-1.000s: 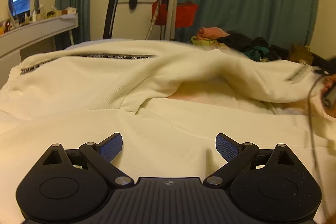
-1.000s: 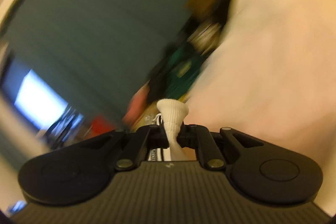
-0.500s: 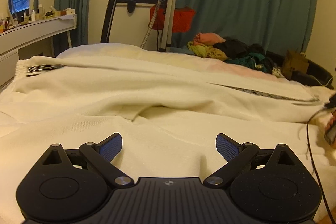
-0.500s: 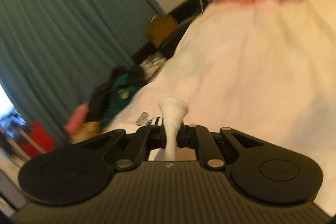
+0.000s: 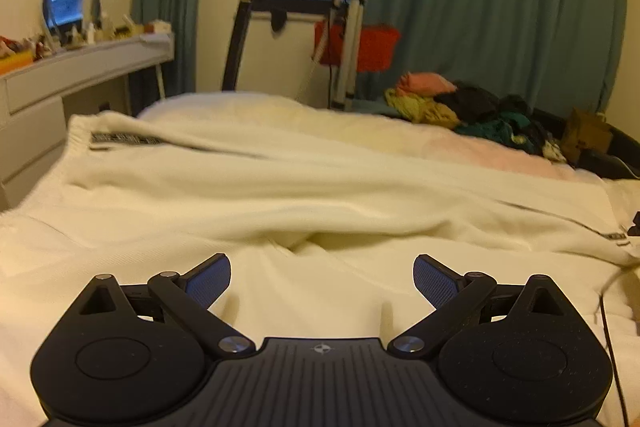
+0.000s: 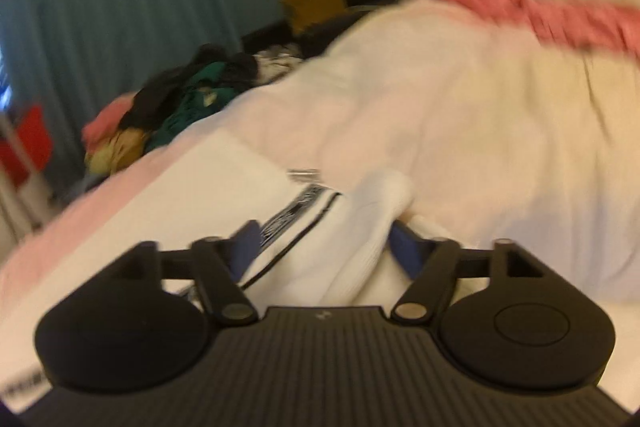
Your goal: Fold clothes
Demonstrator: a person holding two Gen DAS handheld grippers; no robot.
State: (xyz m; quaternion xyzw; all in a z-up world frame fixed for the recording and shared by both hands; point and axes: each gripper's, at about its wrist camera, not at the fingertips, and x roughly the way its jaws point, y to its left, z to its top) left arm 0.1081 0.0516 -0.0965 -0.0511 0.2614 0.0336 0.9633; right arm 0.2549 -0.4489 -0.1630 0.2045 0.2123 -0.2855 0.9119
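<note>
A cream-white garment [image 5: 280, 187] with a black lettered stripe lies spread across the bed, one long part folded across it from left to right. My left gripper [image 5: 322, 281] hovers just above its near part, open, with nothing between the blue pads. In the right wrist view my right gripper [image 6: 324, 247] has its jaws opening. The garment's ribbed cuff and striped edge [image 6: 344, 227] lie loose between the fingers, and the pads no longer press on the cloth.
A pile of unfolded clothes [image 5: 472, 111] sits at the far right of the bed. A pink cloth [image 6: 560, 11] lies by a pillow. A dressing table with a mirror [image 5: 68, 67] stands left, a stand with a red bag [image 5: 352, 43] behind the bed.
The right gripper was shut on the white cuff and now stands open with the cuff lying slack between its fingers; it also rolled. The folded part of the garment settled flat onto the bed.
</note>
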